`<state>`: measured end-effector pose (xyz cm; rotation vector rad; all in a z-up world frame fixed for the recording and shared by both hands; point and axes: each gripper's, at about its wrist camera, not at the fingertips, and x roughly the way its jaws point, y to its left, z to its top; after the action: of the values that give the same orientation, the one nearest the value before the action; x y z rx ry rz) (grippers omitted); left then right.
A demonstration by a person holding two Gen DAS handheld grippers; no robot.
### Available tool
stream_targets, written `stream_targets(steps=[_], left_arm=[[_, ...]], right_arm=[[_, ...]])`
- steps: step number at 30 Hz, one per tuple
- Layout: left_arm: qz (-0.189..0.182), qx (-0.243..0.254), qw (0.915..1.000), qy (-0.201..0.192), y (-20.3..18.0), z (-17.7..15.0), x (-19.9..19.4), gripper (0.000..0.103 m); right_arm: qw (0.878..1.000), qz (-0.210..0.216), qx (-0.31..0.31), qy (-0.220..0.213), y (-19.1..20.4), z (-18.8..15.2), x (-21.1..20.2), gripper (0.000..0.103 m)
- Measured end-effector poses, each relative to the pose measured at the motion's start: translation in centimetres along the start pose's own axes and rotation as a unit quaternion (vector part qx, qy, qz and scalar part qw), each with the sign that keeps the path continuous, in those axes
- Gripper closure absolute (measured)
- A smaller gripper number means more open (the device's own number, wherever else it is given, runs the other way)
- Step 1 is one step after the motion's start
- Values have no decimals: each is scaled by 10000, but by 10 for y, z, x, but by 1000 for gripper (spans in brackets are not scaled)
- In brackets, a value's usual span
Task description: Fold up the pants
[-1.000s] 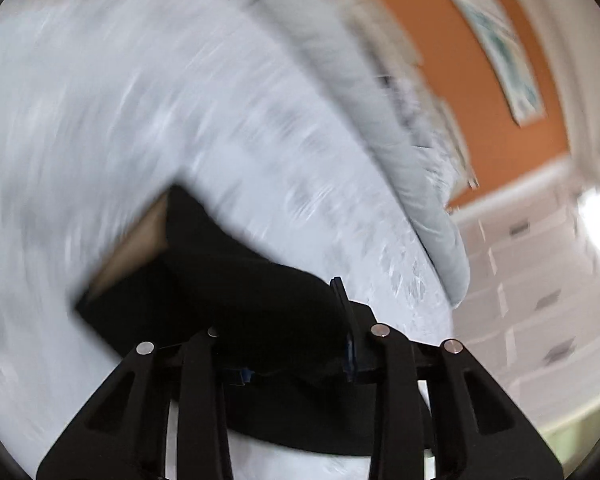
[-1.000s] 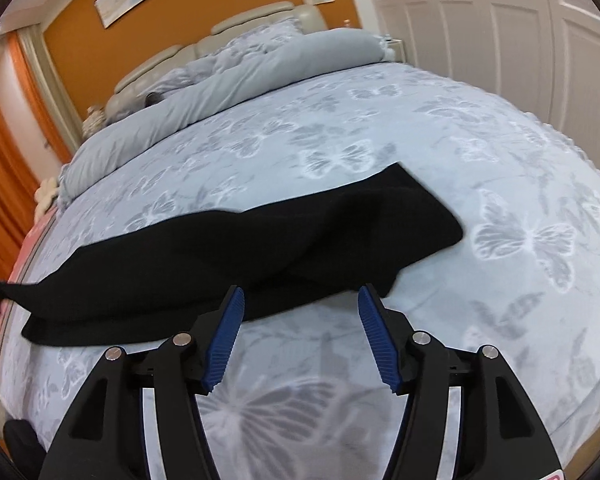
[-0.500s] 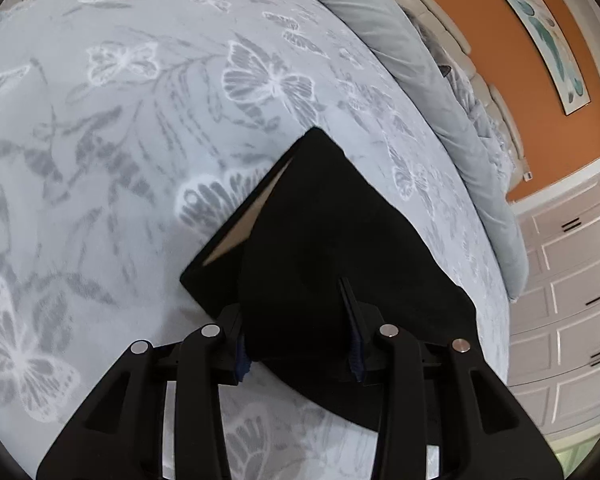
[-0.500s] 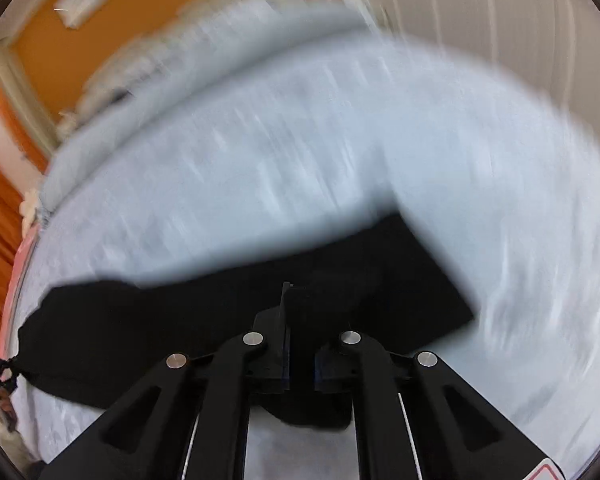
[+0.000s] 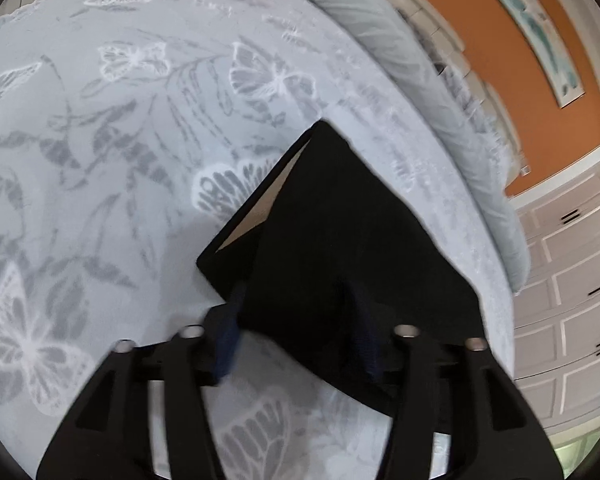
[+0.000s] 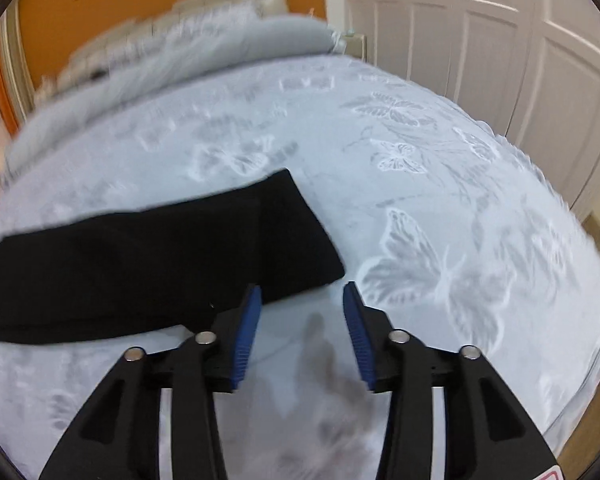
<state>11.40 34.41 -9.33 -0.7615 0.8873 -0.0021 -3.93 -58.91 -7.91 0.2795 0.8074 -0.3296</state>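
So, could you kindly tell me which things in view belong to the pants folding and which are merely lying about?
Part of the job:
- black pants, folded over on the butterfly bedspread
- left tool, jaws just opened, pants between them
- right tool, jaws just opened, empty

Lying about:
- grey duvet roll
- wall picture
- white wardrobe doors

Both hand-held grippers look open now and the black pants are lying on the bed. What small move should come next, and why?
Probably draw both back and check the fold. The left hand-held gripper has just been opening; the folded end of the black pants lies between its fingers, apparently not pinched. The right hand-held gripper has opened too, with only the bed cover between its fingers. The pants look long, so another fold likely follows.
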Motion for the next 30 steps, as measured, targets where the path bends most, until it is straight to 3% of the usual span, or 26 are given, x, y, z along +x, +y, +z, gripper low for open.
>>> stream_targets(steps=[2, 3, 6, 9, 11, 15, 17, 18, 20, 21, 23, 25, 27, 29, 30], left_arm=[[-148, -162, 9995, -245, 5, -3, -16, 17], [-301, -277, 9987, -308, 8, -6, -22, 15], [-796, -794, 9932, -287, 22, -18, -34, 15], [-1218, -1204, 9852, 24, 29, -35, -34, 15], [-1317, -1202, 9838, 206, 25, -44, -30, 15], [-1395, -998, 9844, 379, 7, -53, -19, 15], [-1379, -900, 9853, 449, -7, -56, -10, 15], [-1355, -852, 9859, 492, -12, -57, -7, 15], [-1302, -665, 9877, 555, -27, -64, -3, 15], [-1253, -551, 9889, 576, -34, -67, -3, 15], [-1148, -325, 9912, 581, -45, -71, -3, 15], [-967, -69, 9937, 559, -59, -74, -3, 15], [-840, 152, 9950, 513, -70, -74, -3, 15], [-793, 377, 9951, 454, -83, -76, 1, 14], [-774, 446, 9950, 451, -87, -77, 4, 14]], right_arm=[[9993, 328, 164, 75, 5, -2, -5, 59], [9988, 437, 186, 125, 10, -1, -5, 58], [9949, 880, 472, 167, 23, -1, -6, 38], [9897, 1149, 855, 47, 32, 0, -8, 38], [9865, 1253, 1049, -47, 31, 5, -8, 33], [9927, 838, 860, 85, 26, 37, 12, 30], [9952, 600, 694, 347, 27, 61, 39, 30], [9952, 624, 534, 537, 32, 68, 54, 32], [9927, 621, -78, 1028, 52, 71, 82, 61], [9907, 571, -366, 1181, 61, 70, 90, 92], [9873, 352, -1012, 1173, 79, 76, 93, 96], [9920, 261, -1144, 465, 79, 97, 65, 97], [9950, 403, -903, -140, 62, 124, 41, 97], [9948, 174, -1000, 35, 52, 130, 60, 94], [9935, -56, -996, 548, 44, 124, 88, 88]])
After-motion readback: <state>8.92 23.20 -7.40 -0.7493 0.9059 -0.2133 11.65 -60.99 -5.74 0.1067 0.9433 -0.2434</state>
